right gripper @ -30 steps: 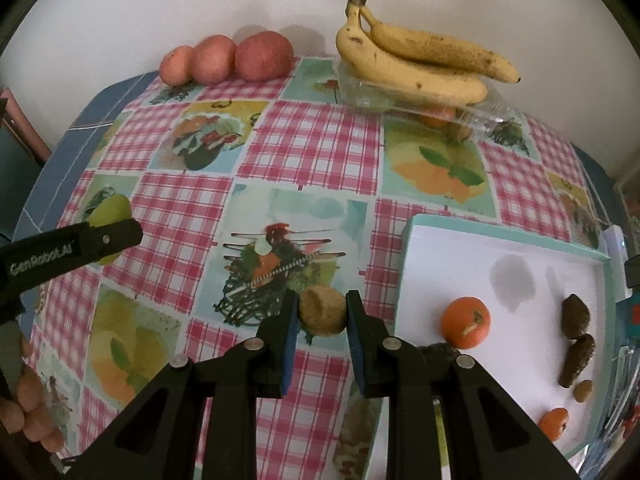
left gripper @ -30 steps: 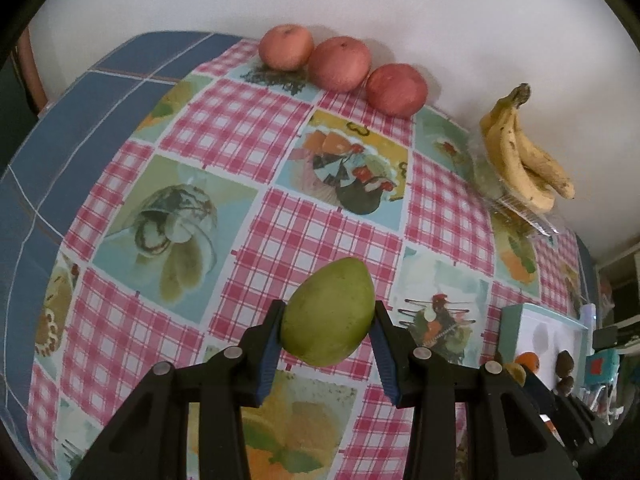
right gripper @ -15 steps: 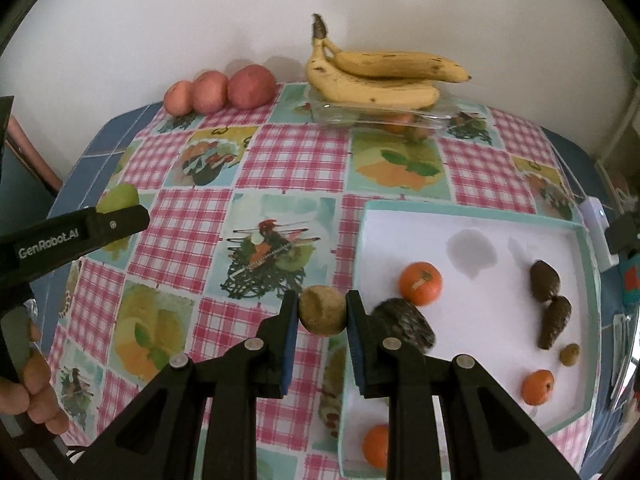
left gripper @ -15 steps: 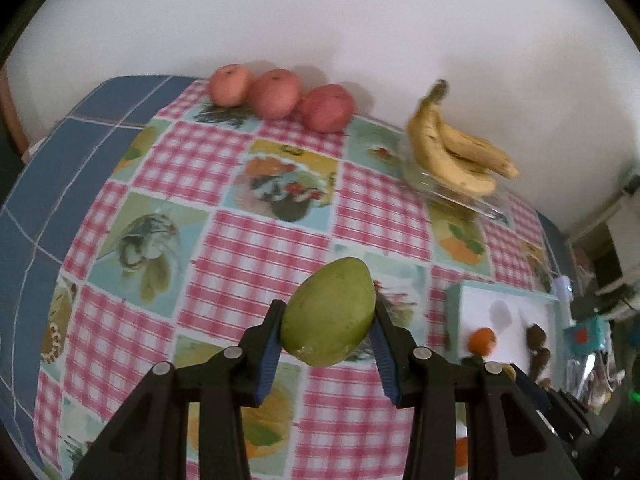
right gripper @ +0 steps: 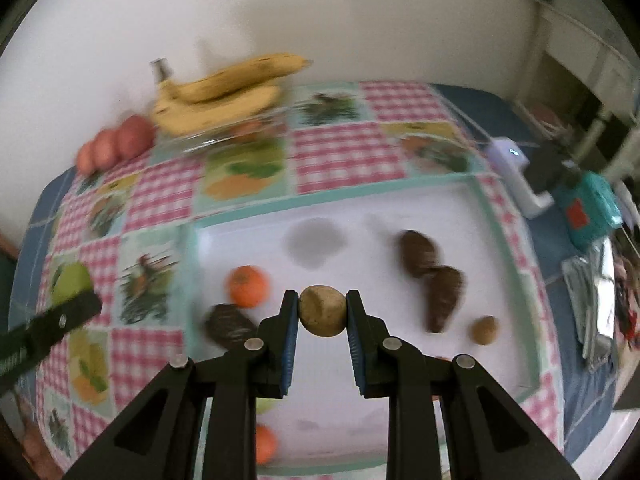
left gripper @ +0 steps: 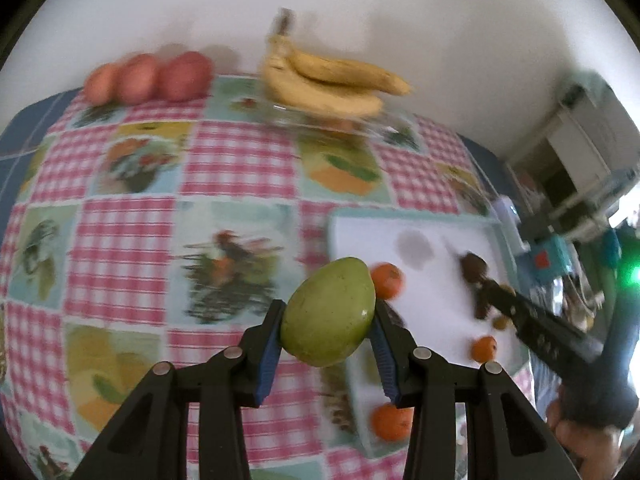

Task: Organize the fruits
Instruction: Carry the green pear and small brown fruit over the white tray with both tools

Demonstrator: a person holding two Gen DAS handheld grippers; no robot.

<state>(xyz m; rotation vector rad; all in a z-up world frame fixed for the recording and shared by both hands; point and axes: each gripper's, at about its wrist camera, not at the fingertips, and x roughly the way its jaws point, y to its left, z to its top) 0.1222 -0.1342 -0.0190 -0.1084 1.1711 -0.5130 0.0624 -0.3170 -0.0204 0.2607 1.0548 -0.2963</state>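
Left gripper: jaws closed on a green mango, blue pads pressed against both its sides, fruit held in the air above the table at the near-left edge of the white tray. Right gripper: jaws closed on a small round brown fruit, held above the middle of the tray. Lying in the tray, right view: an orange left of the gripper, a dark fruit just in front of that orange, two dark brown fruits touching each other to the right, a small brown fruit near them, another orange at the near edge. At the back of the table: bananas on a clear container, three red apples in a row to their left. Both views motion-blurred; fine detail of the tray fruit unreadable.
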